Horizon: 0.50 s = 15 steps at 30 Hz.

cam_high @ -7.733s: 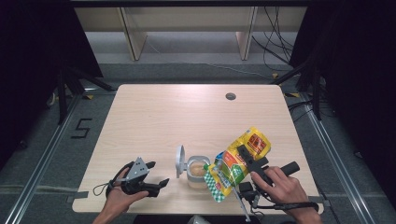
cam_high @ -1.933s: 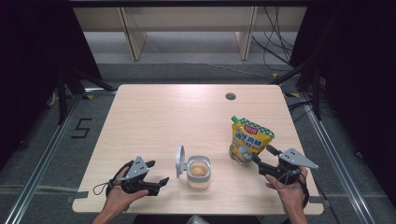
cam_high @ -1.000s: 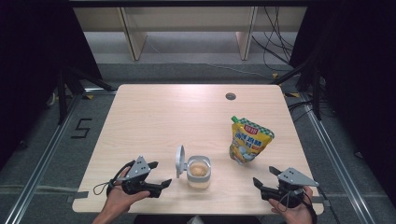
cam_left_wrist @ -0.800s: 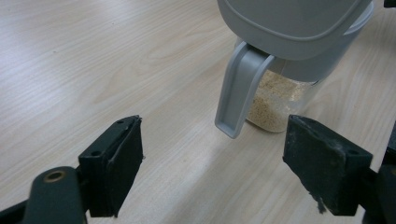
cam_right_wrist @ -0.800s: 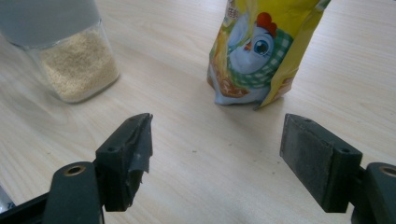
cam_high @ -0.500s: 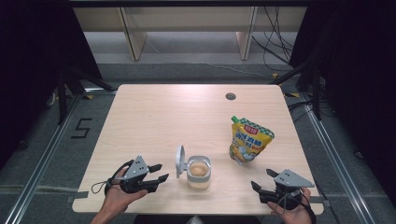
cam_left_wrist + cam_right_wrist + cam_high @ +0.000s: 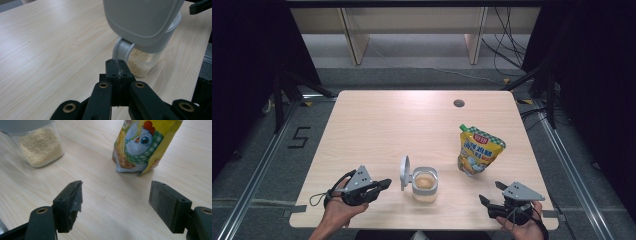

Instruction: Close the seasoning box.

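Observation:
A clear jar [image 7: 425,184] of pale granules stands near the table's front edge, its grey hinged lid [image 7: 405,172] swung up on the left side. The same jar [image 7: 142,61] and lid [image 7: 142,20] loom close in the left gripper view. My left gripper [image 7: 383,184] lies just left of the jar; its jaws have just been closing and now stand shut, pads together with nothing between them [image 7: 117,68]. A yellow pouch [image 7: 478,149] with a chicken picture stands to the right. My right gripper [image 7: 491,198] rests open at the front right, the pouch [image 7: 142,145] beyond its jaws.
The wooden table [image 7: 377,125] has a small round cable hole [image 7: 458,103] at the back right. Its front edge runs just behind both hands. Dark floor and metal rails surround it.
The left gripper's jaws have gone from wide open to shut, empty. The right hand drew back from the pouch to the front right corner about a second ago and has held still since.

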Available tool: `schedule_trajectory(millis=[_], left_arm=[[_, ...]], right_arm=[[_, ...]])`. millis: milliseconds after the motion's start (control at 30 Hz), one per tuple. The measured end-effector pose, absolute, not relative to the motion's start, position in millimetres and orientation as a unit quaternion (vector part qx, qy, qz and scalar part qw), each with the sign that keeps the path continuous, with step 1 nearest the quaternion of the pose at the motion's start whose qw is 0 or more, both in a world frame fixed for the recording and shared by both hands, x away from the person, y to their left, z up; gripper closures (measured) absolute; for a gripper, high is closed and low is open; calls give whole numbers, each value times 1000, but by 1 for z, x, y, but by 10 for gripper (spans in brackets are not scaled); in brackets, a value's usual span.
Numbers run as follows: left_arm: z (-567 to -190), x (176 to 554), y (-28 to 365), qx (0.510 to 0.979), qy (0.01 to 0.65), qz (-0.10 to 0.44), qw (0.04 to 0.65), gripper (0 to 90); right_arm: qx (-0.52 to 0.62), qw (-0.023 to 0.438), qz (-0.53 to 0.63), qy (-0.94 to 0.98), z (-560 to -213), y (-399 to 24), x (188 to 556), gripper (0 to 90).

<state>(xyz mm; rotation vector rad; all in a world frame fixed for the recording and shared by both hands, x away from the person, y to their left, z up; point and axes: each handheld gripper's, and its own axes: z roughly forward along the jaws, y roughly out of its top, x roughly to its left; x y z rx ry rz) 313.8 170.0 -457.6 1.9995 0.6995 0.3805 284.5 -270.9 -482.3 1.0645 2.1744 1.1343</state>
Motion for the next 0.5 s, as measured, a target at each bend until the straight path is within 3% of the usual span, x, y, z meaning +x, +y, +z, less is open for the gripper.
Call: schedule_trajectory(millis=[33, 400, 500], left_arm=[[-456, 314, 168, 820, 280, 159, 473, 893], [-440, 316, 159, 820, 264, 161, 482, 892], [-437, 318, 153, 819, 258, 159, 488, 892]], right_arm=[[416, 215, 412, 782, -482, -269, 281, 279], [390, 233, 410, 791, -483, -269, 284, 279], [401, 216, 411, 789, -483, -268, 283, 279]])
